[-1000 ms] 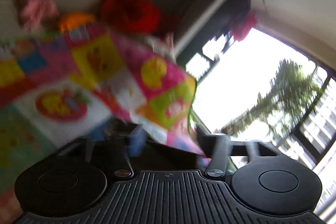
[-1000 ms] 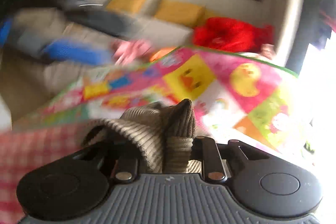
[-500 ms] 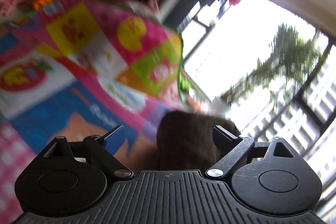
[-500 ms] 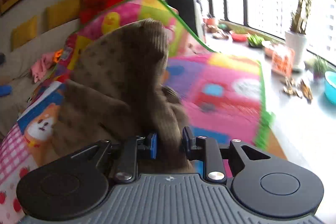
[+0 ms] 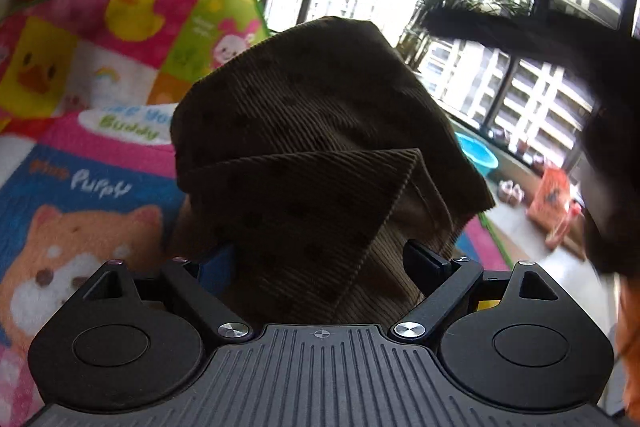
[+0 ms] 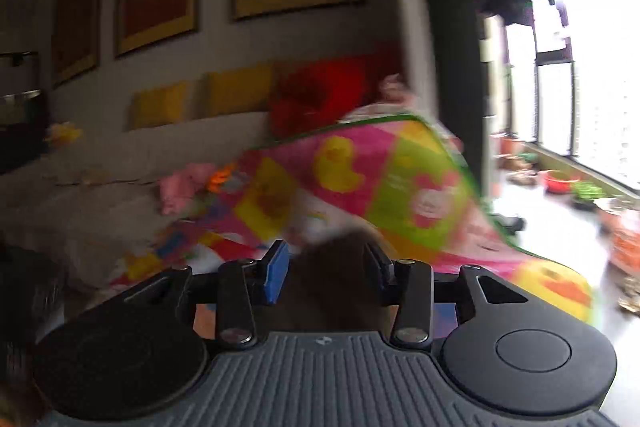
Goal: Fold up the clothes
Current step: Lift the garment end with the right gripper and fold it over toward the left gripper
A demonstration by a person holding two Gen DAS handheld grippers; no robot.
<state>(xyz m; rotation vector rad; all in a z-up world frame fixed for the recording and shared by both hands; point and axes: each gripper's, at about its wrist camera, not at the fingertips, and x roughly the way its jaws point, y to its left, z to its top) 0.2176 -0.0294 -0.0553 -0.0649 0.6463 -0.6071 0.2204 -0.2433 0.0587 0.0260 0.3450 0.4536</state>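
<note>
The brown corduroy garment (image 5: 316, 147) stands bunched up directly in front of the left gripper (image 5: 320, 259), rising between its two fingers, which are spread wide apart. One folded corner of the cloth hangs forward over the gap. I cannot tell if the fingers press the cloth or only stand around it. I judge that the garment is lifted above the mat so that a fold can be arranged in the air, but whether it is being opened out or closed into a fold, the scene fits both.

In the right wrist view the right gripper (image 6: 326, 271) has its fingers at a moderate distance, and a dark brown lump, probably the same garment, sits between them. The picture is blurred there, so a real clamp cannot be confirmed.

Under and beyond both grippers lies the colourful play mat (image 5: 80, 131), with ducks and a puppy printed on it; its far edge curls up. Behind it there are a red cushion (image 6: 320, 95) and a small pink cloth (image 6: 182, 187). To the right of the left gripper, a dark blurred shape (image 5: 600, 147) crosses close to the window and could obstruct a wide swing to that side.
</note>
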